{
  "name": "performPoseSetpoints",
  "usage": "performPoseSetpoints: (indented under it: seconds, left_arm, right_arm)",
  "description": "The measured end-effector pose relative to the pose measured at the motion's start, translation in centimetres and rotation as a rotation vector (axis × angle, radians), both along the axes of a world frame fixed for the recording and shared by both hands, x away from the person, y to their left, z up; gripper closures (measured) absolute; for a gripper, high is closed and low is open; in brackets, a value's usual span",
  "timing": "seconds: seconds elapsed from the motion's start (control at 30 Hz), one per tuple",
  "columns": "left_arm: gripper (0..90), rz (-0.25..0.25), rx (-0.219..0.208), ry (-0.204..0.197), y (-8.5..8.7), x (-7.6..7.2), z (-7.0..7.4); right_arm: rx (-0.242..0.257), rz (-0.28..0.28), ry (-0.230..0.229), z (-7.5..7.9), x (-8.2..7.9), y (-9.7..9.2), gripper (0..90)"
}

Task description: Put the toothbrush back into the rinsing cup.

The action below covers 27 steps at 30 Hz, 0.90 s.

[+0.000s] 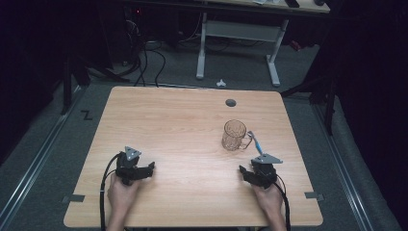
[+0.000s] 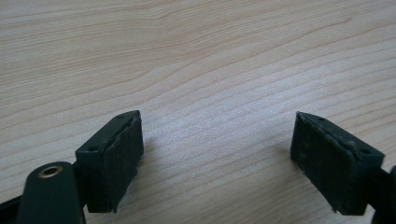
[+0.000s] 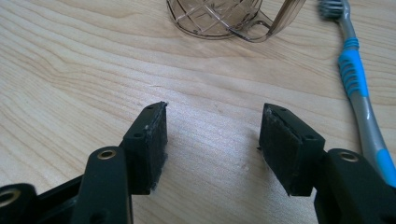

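Mug (image 1: 234,134) and toothbrush (image 3: 359,88) lie ahead of the right tool (image 3: 212,140); both tools, left (image 2: 217,158) too, gape empty above the bench (image 1: 183,125).

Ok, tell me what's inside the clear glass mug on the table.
The clear patterned glass mug looks empty from the high view: just wood tone through its walls. The blue-and-grey toothbrush lies outside, beside its handle. The right gripper view cuts off its upper part.

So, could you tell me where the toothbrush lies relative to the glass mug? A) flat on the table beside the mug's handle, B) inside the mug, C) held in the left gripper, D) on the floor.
A: the toothbrush lies flat on the table just beside the handle of the glass mug, outside it, and neither gripper holds it.
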<state>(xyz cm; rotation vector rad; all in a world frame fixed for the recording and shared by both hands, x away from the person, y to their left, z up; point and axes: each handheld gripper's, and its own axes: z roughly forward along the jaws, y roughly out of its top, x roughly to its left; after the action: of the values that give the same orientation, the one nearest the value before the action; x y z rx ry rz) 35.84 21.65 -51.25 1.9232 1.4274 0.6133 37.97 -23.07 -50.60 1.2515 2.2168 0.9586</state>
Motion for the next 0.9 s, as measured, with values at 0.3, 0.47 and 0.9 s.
performPoseSetpoints:
  seconds: [0.3, 0.47, 0.9]
  left_arm:
    - [17.8, 0.000, 0.000, 0.000, 0.00, 0.00, 0.00]
    - [17.8, 0.000, 0.000, 0.000, 0.00, 0.00, 0.00]
    - [17.8, 0.000, 0.000, 0.000, 0.01, 0.00, 0.00]
  right_arm:
    - [0.001, 0.001, 0.003, 0.00, -0.04, 0.05, 40.5]
    - [0.001, -0.001, 0.004, 0.00, -0.04, 0.05, 40.4]
    - [0.000, -0.002, 0.005, 0.00, -0.10, 0.07, 40.0]
